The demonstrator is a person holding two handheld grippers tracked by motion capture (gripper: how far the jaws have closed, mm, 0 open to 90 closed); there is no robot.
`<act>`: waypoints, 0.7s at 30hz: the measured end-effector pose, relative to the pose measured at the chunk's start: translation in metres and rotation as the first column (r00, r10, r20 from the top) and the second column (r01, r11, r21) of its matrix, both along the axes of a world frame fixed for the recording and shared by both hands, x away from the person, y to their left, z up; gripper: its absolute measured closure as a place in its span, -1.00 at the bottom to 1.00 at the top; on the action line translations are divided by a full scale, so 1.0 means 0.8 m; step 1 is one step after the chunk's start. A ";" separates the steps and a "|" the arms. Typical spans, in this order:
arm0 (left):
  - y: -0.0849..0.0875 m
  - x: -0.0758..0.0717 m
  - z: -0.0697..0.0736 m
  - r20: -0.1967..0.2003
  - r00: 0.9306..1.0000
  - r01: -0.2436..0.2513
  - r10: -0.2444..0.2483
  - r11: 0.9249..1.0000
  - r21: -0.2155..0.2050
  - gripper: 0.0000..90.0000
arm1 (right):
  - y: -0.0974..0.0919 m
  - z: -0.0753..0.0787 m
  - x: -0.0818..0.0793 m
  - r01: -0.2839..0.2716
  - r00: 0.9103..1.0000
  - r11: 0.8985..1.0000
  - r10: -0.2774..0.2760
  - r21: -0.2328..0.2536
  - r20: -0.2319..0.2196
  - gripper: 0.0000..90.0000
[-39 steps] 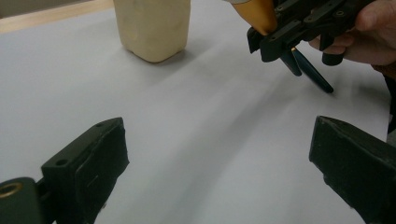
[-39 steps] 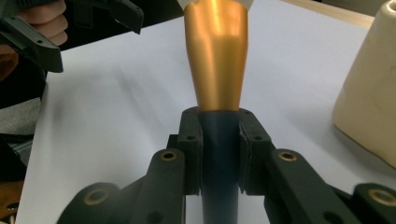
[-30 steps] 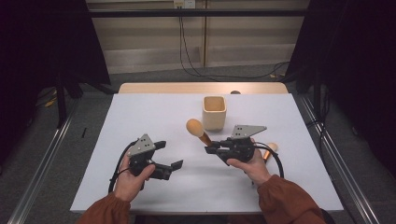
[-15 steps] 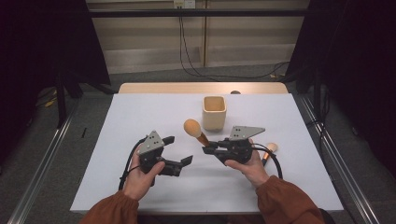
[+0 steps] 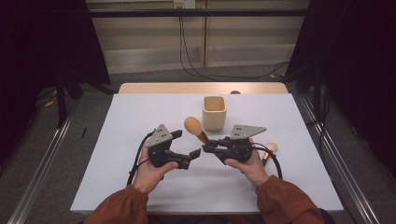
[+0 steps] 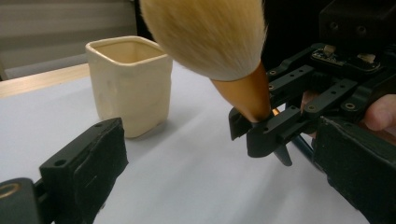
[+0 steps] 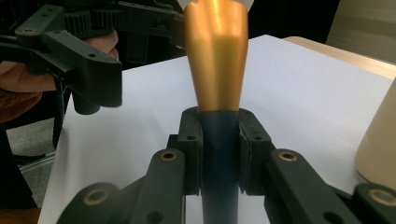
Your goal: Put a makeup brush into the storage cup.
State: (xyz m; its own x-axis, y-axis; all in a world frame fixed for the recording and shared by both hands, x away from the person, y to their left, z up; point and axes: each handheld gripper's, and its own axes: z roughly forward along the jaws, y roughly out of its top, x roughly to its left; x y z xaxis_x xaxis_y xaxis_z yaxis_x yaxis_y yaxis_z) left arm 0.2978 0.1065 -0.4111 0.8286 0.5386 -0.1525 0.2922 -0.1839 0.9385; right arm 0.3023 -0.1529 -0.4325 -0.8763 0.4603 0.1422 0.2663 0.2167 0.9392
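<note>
Brush (image 5: 196,129) clamped by its dark handle in the right gripper (image 5: 208,148), head raised just beside the cup (image 5: 214,112), while the left gripper (image 5: 187,149) gapes empty close by

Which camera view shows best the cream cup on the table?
The high view: the whole cup stands upright with its open top visible. The left gripper view shows it close, low side partly behind a jaw. The right gripper view shows just its side.
</note>
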 end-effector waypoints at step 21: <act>-0.026 0.011 0.000 -0.025 0.999 -0.039 0.037 0.998 -0.049 -0.40 | -0.001 -0.002 0.001 0.010 1.000 1.000 -0.010 0.001 -0.003 0.66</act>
State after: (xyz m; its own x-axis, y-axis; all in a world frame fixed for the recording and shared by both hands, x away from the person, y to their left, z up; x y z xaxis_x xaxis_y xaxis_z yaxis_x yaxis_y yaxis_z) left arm 0.3067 0.0860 -0.4109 0.8034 0.5609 -0.1996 0.3207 -0.1253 0.9389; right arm 0.3028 -0.1540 -0.4342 -0.8714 0.4687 0.1452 0.2713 0.2136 0.9385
